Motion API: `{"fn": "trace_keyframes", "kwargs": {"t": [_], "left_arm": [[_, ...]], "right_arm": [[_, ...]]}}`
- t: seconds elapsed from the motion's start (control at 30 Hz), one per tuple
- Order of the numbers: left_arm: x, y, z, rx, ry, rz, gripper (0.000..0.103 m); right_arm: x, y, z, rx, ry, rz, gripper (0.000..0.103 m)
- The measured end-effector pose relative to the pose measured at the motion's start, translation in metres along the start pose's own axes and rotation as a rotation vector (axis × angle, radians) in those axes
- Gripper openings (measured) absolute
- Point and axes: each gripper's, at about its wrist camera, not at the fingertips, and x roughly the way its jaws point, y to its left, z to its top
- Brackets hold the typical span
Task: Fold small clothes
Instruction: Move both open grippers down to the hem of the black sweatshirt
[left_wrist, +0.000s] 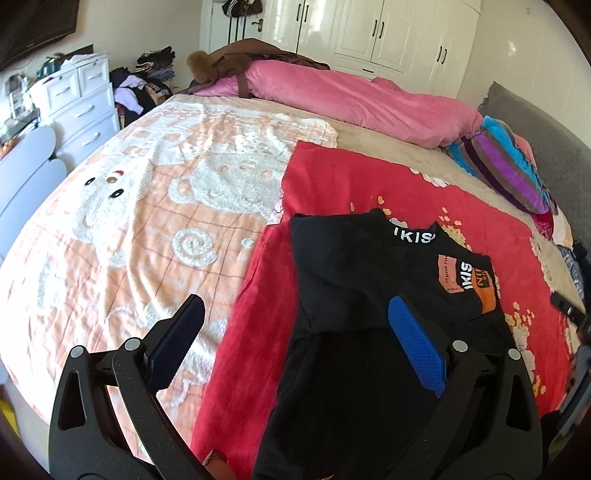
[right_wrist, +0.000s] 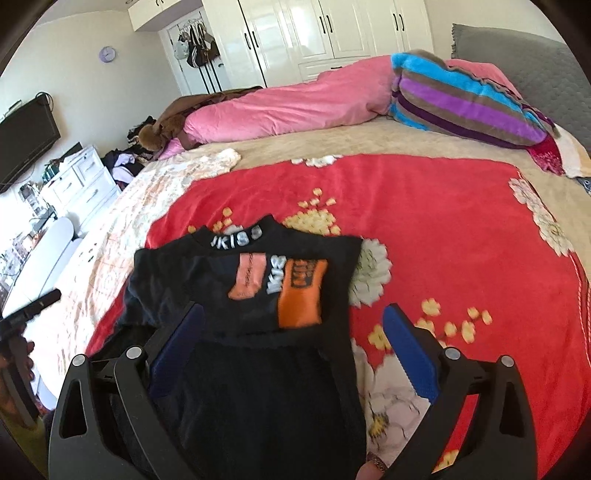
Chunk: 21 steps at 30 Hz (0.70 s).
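Observation:
A small black top (left_wrist: 351, 258) (right_wrist: 221, 288) with white letters on the collar and pink and orange chest patches lies flat on a red flowered blanket (left_wrist: 332, 177) (right_wrist: 443, 221). A darker black layer covers its near part. My left gripper (left_wrist: 295, 317) hangs open above the garment's left edge, with only its right blue pad (left_wrist: 413, 347) over the cloth. My right gripper (right_wrist: 295, 325) stands wide open above the garment's near half, its pads clear of the fabric. Each gripper shows at the edge of the other's view.
A peach bear-print blanket (left_wrist: 147, 203) covers the bed's left half. A rolled pink quilt (left_wrist: 351, 96) and a striped pillow (right_wrist: 461, 103) lie along the far side by the grey headboard (right_wrist: 535, 66). White drawers (left_wrist: 81, 107) stand left of the bed.

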Motion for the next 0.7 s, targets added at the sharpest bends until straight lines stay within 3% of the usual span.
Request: {"fn": "trace_keyframes", "kwargs": {"t": [0.37, 0.7], "left_arm": [[-0.043, 0.007, -0.013, 0.026, -0.027, 0.019, 0.094], [-0.066, 0.019, -0.03, 0.014, -0.023, 0.035, 0.094]], "right_arm": [[-0.025, 0.016, -0.031, -0.077, 0.025, -0.016, 0.097], [-0.054, 0.011, -0.055, -0.073, 0.04, -0.033, 0.097]]}}
